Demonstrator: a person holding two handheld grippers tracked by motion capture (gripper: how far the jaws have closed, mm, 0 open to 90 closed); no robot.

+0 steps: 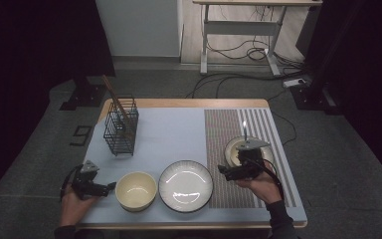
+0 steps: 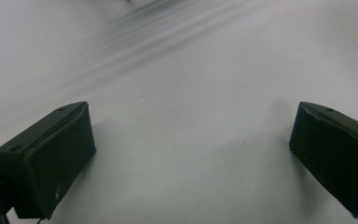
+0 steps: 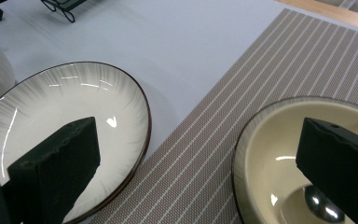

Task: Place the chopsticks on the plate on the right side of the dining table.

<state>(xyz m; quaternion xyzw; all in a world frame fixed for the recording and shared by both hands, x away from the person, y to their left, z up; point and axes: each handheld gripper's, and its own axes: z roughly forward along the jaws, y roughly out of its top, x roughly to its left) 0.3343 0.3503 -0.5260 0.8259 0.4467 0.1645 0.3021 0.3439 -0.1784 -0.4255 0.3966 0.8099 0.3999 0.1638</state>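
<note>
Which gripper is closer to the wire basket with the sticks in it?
Left. The left gripper sits just below the wire basket, by the cream bowl. The right gripper is far across the table, past the plate.

We see two black grippers: the left gripper point(image 1: 110, 186) and right gripper point(image 1: 222, 170) each carry a grey three-cornered plate, blocky matte pads point(image 2: 51, 158), a trailing black cable; dark sleeves point(image 1: 282, 221) cover both forearms.
</note>
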